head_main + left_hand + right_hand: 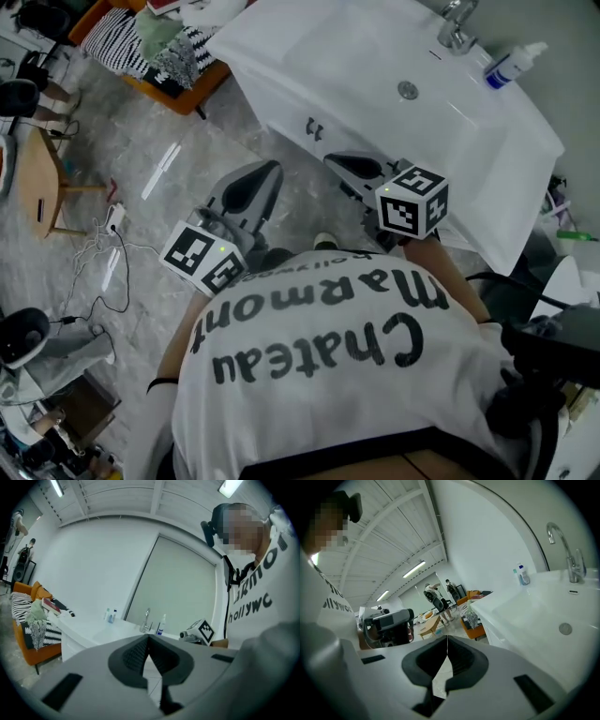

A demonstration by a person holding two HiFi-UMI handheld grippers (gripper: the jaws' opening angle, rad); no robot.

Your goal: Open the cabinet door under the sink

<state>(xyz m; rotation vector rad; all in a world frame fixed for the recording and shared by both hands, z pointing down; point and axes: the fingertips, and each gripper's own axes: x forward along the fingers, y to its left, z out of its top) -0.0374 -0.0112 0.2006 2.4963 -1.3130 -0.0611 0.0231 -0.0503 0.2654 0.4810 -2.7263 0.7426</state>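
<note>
The white cabinet door [281, 105] under the sink [375, 56] is shut, and its little handle [314, 128] faces the person. The left gripper [272, 169] and the right gripper [330, 160] are up in the air near it. Both have their fingers pressed together, holding nothing.

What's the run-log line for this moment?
stage: pre-grasp | left hand-held gripper: shut, empty | right hand-held gripper: shut, empty | cabinet door: closed, untouched | sink: above door
</note>
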